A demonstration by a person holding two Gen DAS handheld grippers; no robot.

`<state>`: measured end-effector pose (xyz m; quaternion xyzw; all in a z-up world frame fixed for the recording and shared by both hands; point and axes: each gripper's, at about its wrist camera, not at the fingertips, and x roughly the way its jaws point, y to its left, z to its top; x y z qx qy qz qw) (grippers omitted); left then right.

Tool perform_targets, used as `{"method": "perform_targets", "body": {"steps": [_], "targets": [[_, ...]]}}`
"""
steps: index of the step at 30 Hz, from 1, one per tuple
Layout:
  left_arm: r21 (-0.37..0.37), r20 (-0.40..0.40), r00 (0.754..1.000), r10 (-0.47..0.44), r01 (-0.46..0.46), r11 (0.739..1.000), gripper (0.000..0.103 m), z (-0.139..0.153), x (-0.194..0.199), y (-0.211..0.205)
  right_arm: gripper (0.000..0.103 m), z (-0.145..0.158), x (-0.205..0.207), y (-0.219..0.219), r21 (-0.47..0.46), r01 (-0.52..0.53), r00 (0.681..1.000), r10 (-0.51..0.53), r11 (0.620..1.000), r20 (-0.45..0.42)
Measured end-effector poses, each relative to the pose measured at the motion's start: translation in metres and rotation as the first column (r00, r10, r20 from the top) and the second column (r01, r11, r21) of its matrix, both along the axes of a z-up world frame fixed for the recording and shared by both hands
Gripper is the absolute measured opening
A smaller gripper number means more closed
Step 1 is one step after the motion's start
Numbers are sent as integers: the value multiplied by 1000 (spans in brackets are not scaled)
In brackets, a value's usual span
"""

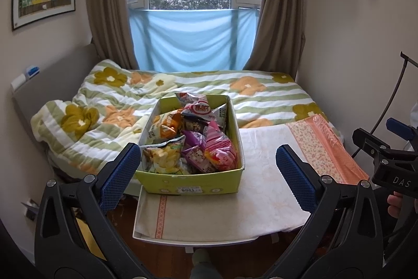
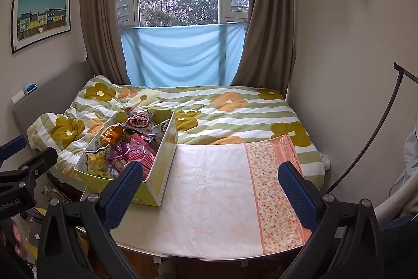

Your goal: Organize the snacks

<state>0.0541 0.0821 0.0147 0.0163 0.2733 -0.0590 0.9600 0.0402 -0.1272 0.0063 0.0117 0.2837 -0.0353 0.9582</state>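
Note:
A yellow-green cardboard box [image 1: 193, 181] [image 2: 156, 182] full of snack bags stands on a cloth-covered table, against the bed. Inside lie a chip bag [image 1: 163, 156], an orange bag [image 1: 166, 124], pink packets [image 1: 220, 152] [image 2: 142, 152] and a red-and-white bag [image 1: 199, 109] [image 2: 138, 122]. My left gripper [image 1: 209, 169] hangs open just in front of the box, nothing between its blue pads. My right gripper [image 2: 210, 186] is open too, over the bare cloth to the right of the box. Each gripper shows at the edge of the other's view.
The table cloth [image 1: 261, 190] [image 2: 209, 200] is pale with an orange floral strip on the right. Behind it lies a bed with a flowered striped duvet [image 1: 109, 106] [image 2: 235, 111]. Walls close in on both sides; a thin black stand [image 2: 378, 137] arcs at the right.

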Motion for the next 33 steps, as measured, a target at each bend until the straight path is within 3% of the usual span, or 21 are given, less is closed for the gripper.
{"method": "perform_targets", "body": {"steps": [16,27,33], "targets": [[-3,-10,1000,10,-10,1000,103,-3,2,3,103,-1,2,1,-11,12,1000,-12,1000,0],[24,31,998,54,-55,998,103,2,-3,3,103,0,2,2,-11,13,1000,-13,1000,-4],[-3,14,999,46,-46,999,103,2,-4,6,103,0,5,5,-12,-2,1000,2,1000,-17]]}}
